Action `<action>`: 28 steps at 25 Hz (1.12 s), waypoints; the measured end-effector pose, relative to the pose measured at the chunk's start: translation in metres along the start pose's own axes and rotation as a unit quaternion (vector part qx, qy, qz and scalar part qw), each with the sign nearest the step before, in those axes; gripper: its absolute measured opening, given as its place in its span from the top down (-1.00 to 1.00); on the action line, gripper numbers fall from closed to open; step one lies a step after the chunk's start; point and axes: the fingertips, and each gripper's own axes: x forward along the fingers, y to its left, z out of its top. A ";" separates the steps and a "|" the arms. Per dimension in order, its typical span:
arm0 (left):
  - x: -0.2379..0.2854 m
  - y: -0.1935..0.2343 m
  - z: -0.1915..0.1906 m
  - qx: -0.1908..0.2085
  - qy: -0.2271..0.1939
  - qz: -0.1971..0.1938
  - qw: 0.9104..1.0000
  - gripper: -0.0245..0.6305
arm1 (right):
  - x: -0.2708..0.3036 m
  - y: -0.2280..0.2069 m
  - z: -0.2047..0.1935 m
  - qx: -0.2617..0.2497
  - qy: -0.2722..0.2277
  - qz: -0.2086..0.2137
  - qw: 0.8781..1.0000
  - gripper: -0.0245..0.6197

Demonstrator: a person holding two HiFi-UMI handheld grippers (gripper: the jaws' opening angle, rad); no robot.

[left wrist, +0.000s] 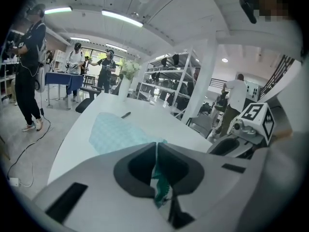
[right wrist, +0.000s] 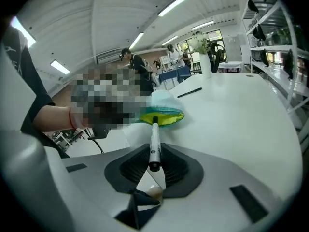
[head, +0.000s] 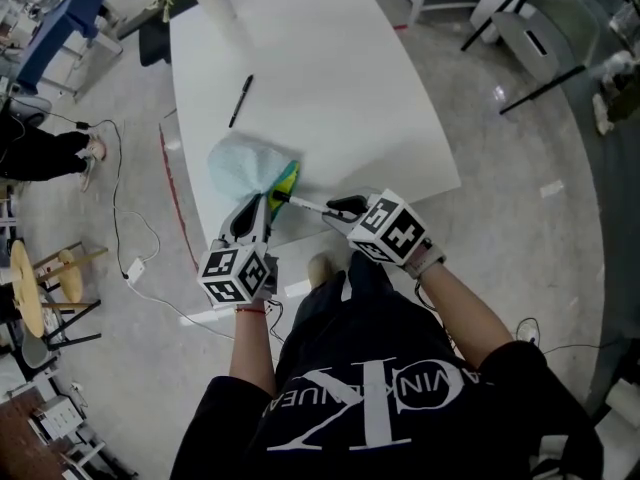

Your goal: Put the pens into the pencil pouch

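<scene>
Teal pouch (head: 240, 163), yellow lining showing; white pen (right wrist: 154, 139), blk ends.

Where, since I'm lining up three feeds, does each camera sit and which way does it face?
Head view: on the person's head, looking steeply down at the table; shows both forearms, left gripper, right gripper.
Left gripper view: on the left gripper, looking along jaws shut on the pouch.
Right gripper view: on the right gripper, looking along jaws holding a pen toward the pouch mouth; left forearm shows.
Shared: all show the pouch and spare pen.
</scene>
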 end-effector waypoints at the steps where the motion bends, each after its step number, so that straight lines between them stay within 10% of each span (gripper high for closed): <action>1: -0.001 -0.001 0.000 -0.001 -0.002 -0.002 1.000 0.87 | 0.000 0.000 -0.001 0.001 0.004 -0.001 1.000 0.67; 28: -0.010 -0.079 0.003 -0.027 -0.016 -0.129 0.991 0.89 | 0.020 0.007 0.029 0.055 -0.064 0.000 0.996 0.65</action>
